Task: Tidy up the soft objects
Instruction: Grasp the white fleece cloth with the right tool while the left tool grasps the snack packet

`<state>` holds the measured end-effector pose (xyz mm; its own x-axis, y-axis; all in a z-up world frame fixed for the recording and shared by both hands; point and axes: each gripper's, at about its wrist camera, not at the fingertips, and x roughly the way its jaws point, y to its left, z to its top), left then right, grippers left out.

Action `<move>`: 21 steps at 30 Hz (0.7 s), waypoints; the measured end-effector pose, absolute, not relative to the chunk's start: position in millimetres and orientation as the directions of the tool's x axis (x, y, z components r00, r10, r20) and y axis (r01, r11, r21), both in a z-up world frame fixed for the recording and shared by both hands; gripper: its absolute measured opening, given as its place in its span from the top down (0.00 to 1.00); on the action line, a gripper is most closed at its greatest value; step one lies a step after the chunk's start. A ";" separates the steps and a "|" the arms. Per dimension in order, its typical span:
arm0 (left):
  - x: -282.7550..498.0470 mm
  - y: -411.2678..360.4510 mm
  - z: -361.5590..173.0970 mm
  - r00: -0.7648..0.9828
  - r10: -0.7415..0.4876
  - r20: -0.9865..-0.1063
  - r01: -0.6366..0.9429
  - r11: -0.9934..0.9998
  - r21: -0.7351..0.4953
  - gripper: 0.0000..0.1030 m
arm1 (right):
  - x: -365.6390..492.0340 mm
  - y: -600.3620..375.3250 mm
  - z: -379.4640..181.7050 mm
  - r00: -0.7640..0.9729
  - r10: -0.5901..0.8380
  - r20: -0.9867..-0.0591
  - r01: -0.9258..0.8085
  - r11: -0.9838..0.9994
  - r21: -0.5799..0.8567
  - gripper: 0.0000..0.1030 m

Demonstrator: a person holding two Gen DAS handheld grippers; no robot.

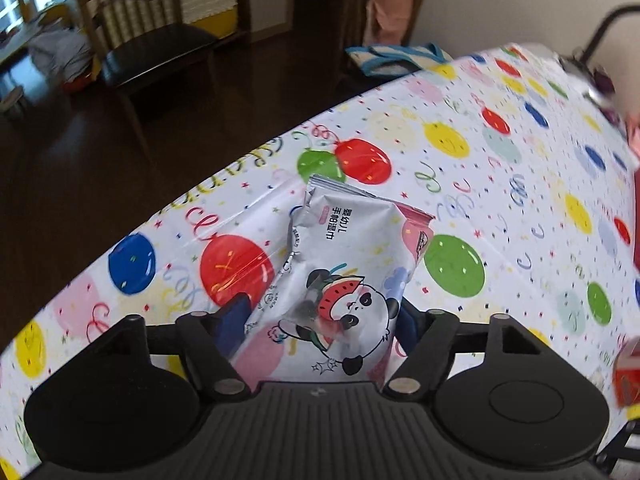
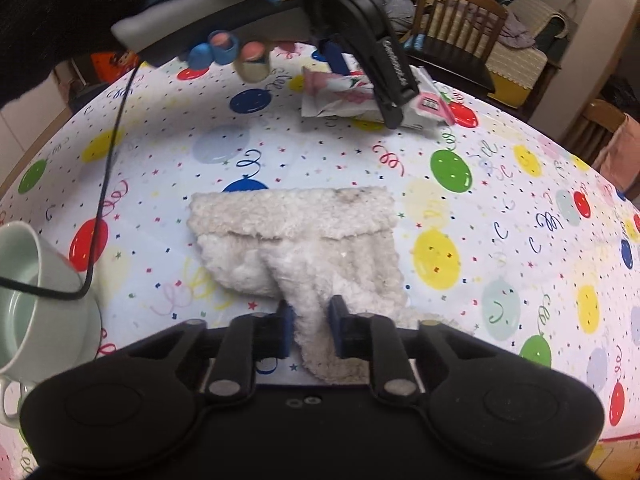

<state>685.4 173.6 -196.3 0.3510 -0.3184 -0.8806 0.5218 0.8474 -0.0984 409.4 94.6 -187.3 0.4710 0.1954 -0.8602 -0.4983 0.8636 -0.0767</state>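
My left gripper is shut on a white wet-wipes pack with a panda print, holding it just above the balloon-print tablecloth. The pack and the left gripper also show at the far side of the table in the right wrist view. My right gripper is shut on a fold of a fluffy off-white cloth, which lies folded on the tablecloth in front of it.
A pale green cup on a saucer stands at the left with a black cable across it. Small jars with blue lids stand at the far edge. Wooden chairs stand beyond the table. Red items sit at the right.
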 end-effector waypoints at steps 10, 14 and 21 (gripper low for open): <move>668.6 186.6 -191.8 0.422 -0.256 -0.870 0.366 0.926 -0.095 0.40 | 397.7 73.2 -164.0 0.478 0.252 -0.842 -0.398 0.916 0.048 0.91; 661.5 195.8 -187.6 0.426 -0.248 -0.870 0.310 0.943 -0.117 0.41 | 385.5 63.2 -146.3 0.486 0.283 -0.827 -0.374 0.923 0.096 0.91; 633.9 212.6 -161.8 0.458 -0.269 -0.847 0.239 0.955 -0.174 0.42 | 362.8 51.6 -116.4 0.502 0.336 -0.797 -0.367 0.917 0.155 0.91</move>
<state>633.9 212.6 -161.8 0.4583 -0.2685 -0.8473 0.2387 0.9554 -0.1737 362.8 51.6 -116.4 0.5019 0.3357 -0.7972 -0.3668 0.9172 0.1553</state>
